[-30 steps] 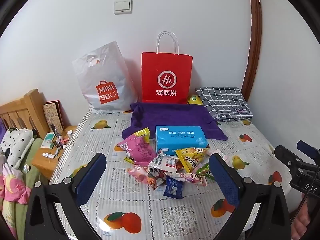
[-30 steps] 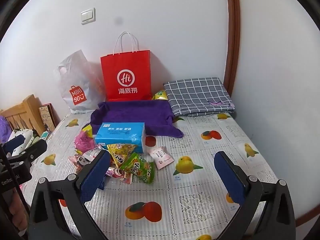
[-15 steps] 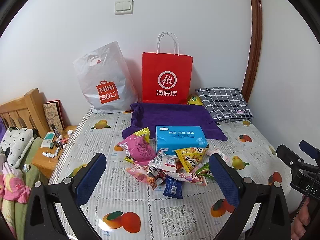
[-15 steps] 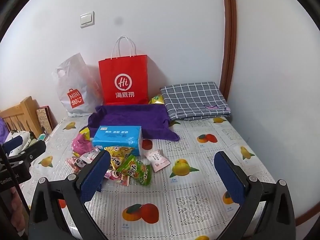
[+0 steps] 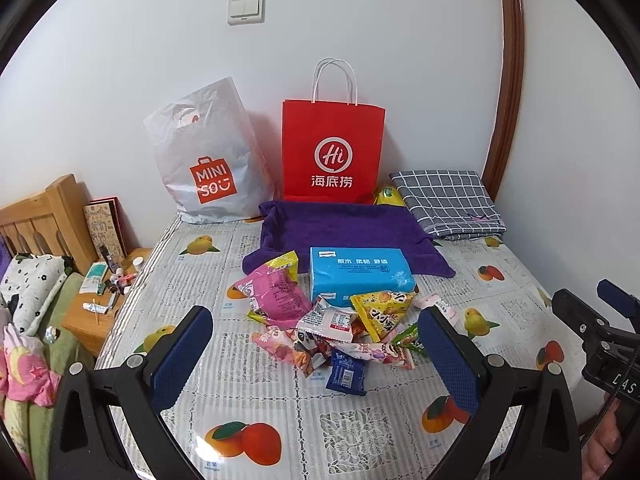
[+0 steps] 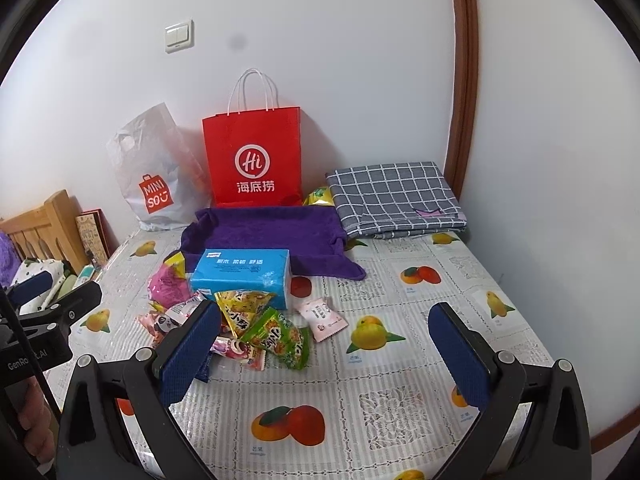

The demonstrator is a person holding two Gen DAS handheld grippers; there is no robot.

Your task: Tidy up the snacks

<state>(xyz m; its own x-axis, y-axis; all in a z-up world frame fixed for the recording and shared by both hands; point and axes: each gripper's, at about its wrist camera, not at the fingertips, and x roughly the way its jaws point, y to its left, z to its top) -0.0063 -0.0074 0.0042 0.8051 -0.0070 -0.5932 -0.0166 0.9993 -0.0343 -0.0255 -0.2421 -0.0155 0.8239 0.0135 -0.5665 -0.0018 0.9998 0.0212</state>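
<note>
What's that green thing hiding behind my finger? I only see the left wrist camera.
Observer: A green snack packet, lying flat and fully in view from the right wrist camera.
Operator: Is anything beside it?
Observer: A small pink packet lies just to its right, with nothing on top of it.
Operator: Is my other gripper holding something?
Observer: No. The right gripper is wide open and empty.

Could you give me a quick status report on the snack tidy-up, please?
Left gripper open, empty. Right gripper open, empty. Snack pile untouched beside tissue pack. Nothing blocking.
</note>
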